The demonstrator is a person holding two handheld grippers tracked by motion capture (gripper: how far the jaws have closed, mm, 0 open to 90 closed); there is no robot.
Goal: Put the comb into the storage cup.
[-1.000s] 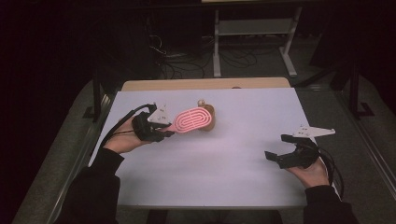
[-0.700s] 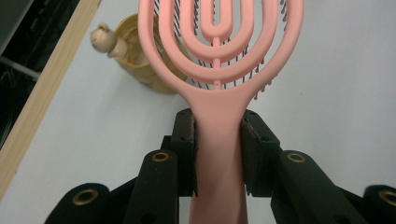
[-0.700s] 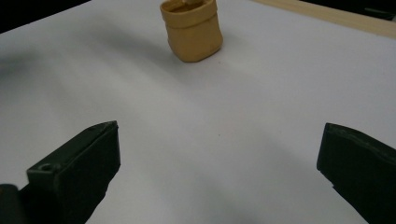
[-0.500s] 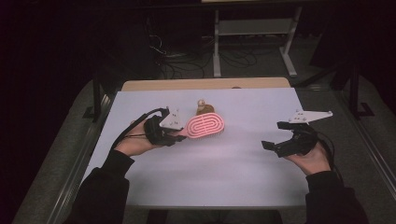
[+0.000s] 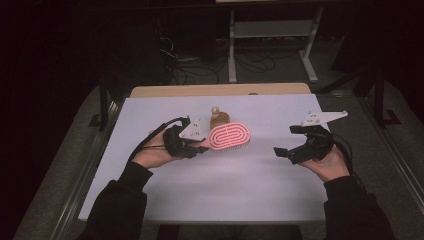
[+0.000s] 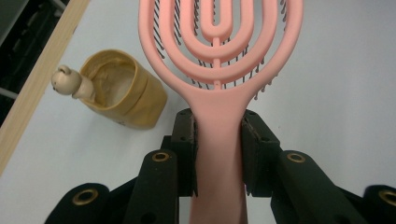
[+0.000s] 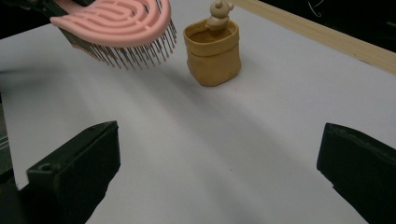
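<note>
The left tool clamps the handle of the pink plastic vented hairbrush; keep it level and approach the tan fabric pouch slowly. The right tool is wide open and empty.

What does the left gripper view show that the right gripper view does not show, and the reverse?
Left gripper view: the brush handle is clamped between the left gripper's pads, and the inside of the pouch is visible from above.
Right gripper view: the right gripper has wide open jaws with nothing between them, and the brush's bristles point down, clear of the table.
Both: the pink brush, the tan pouch with its small figure, the white table.
</note>
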